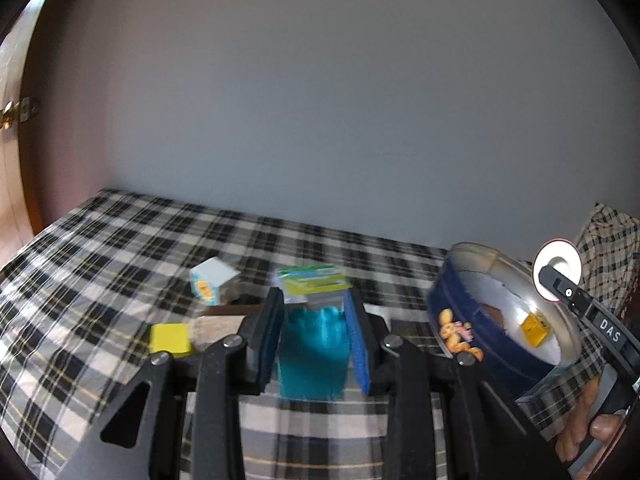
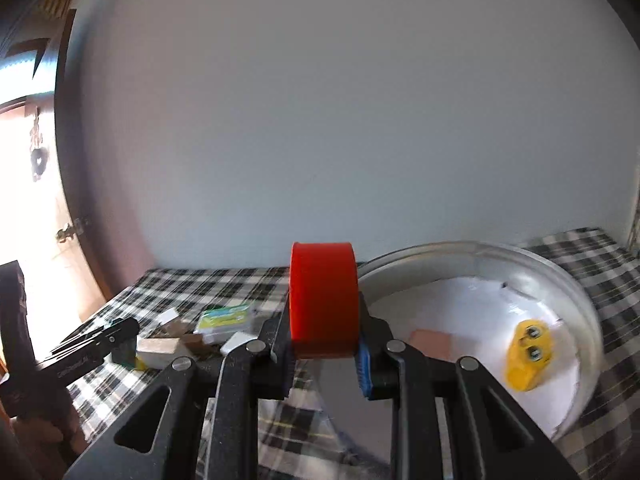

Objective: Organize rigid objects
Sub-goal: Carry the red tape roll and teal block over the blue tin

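The left claw [image 1: 313,336] clamps an upright teal block [image 1: 312,356], left of the tin [image 1: 472,332]. The right claw [image 2: 323,350] clamps a red disc [image 2: 323,300] on edge, its axis level, beside the tin [image 2: 576,292].

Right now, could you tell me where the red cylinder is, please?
In the right wrist view the red cylinder is clamped in the right tool, left of the round tin.

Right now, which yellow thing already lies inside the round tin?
The yellow toy with two round eyes, on the white paper lining the tin; the plain yellow block lies on the cloth.
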Available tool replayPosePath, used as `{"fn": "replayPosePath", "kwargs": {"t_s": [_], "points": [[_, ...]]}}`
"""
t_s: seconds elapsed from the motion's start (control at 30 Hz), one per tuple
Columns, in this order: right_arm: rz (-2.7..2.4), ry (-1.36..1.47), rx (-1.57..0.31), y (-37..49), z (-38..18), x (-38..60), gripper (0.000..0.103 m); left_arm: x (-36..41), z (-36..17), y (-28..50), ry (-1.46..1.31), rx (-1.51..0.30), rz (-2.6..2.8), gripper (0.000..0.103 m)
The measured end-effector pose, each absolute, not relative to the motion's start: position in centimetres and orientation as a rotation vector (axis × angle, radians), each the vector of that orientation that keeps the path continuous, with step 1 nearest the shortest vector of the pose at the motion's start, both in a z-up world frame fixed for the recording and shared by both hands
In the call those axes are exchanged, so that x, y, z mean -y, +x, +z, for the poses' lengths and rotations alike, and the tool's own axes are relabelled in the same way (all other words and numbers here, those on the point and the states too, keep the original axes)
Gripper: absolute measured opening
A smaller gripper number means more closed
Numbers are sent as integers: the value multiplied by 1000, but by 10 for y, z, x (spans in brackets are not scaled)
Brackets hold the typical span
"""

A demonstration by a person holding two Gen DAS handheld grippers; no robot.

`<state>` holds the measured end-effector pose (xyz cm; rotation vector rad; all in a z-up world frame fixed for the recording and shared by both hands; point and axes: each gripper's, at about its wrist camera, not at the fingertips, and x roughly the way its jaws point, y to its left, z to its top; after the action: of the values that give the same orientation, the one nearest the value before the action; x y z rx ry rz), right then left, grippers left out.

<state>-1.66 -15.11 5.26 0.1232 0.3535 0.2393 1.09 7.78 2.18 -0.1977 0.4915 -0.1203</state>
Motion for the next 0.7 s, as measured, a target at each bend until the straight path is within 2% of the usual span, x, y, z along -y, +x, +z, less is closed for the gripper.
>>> {"fn": "replayPosePath", "kwargs": {"t_s": [0.07, 0.23, 0.33, 0.53, 0.7], "points": [[213, 125, -340, -16, 55, 161, 26, -64, 25, 14, -186, -490, -146, 23], [157, 156, -326, -14, 59, 192, 26, -29, 31, 21, -155, -476, -196, 23], [116, 169, -323, -11, 60, 210, 26, -16, 34, 24, -142, -473, -224, 19], [100, 257, -351, -5, 57, 240, 26, -49, 45, 34, -160, -482, -162, 19], [111, 257, -343, -9, 60, 238, 26, -86, 35, 47, -188, -569, -60, 21]]}}
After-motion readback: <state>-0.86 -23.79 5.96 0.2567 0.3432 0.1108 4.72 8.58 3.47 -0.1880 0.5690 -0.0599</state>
